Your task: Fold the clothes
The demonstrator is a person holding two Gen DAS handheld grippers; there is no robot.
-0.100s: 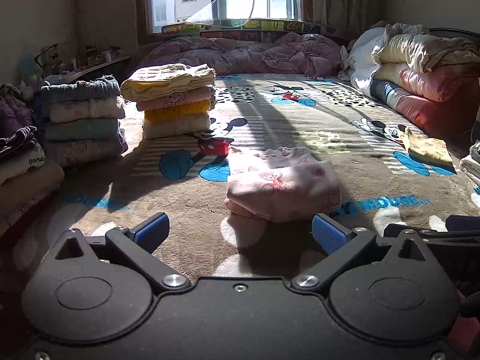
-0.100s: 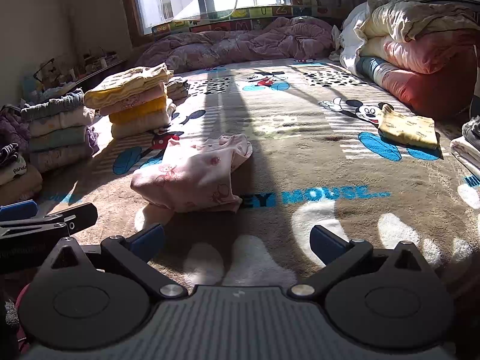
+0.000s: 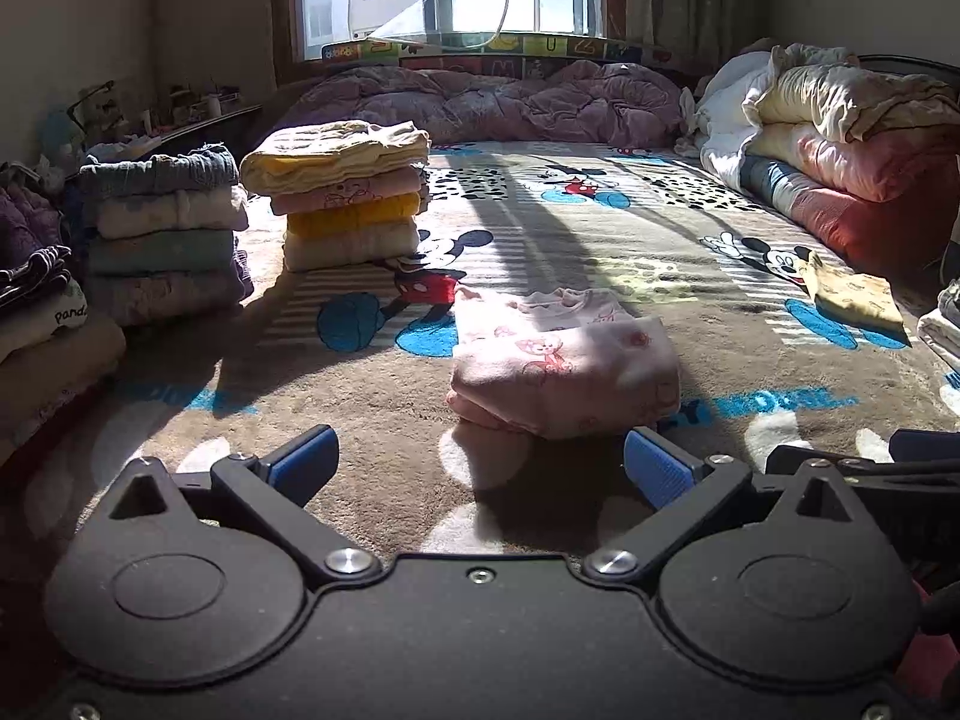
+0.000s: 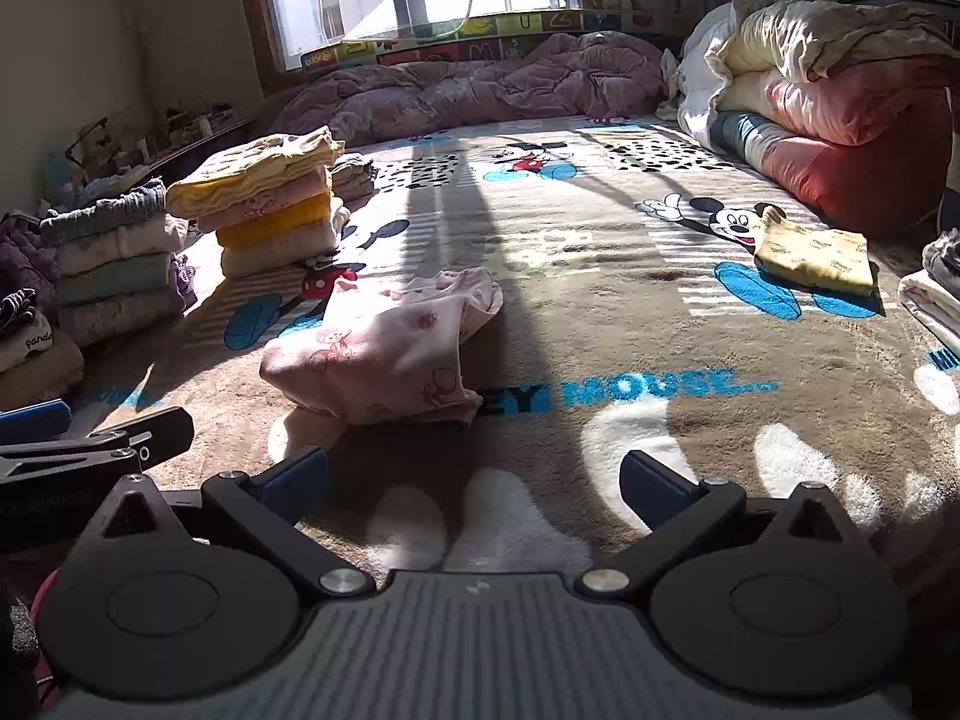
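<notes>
A folded pink garment [image 3: 564, 369] with cartoon prints lies on the Mickey Mouse carpet [image 3: 390, 420], just ahead of my left gripper [image 3: 480, 471]. The left gripper is open and empty, low over the carpet. In the right wrist view the same pink garment [image 4: 384, 348] lies ahead and to the left of my right gripper [image 4: 474, 483], which is open and empty. The left gripper's fingers [image 4: 96, 444] show at the left edge of the right wrist view.
A stack of folded yellow and pink clothes [image 3: 342, 192] stands at the back left, with another stack [image 3: 162, 234] left of it. A folded yellow garment [image 4: 816, 252] lies at the right. Rolled quilts [image 3: 840, 150] line the right side, a purple quilt [image 3: 480, 102] the window wall.
</notes>
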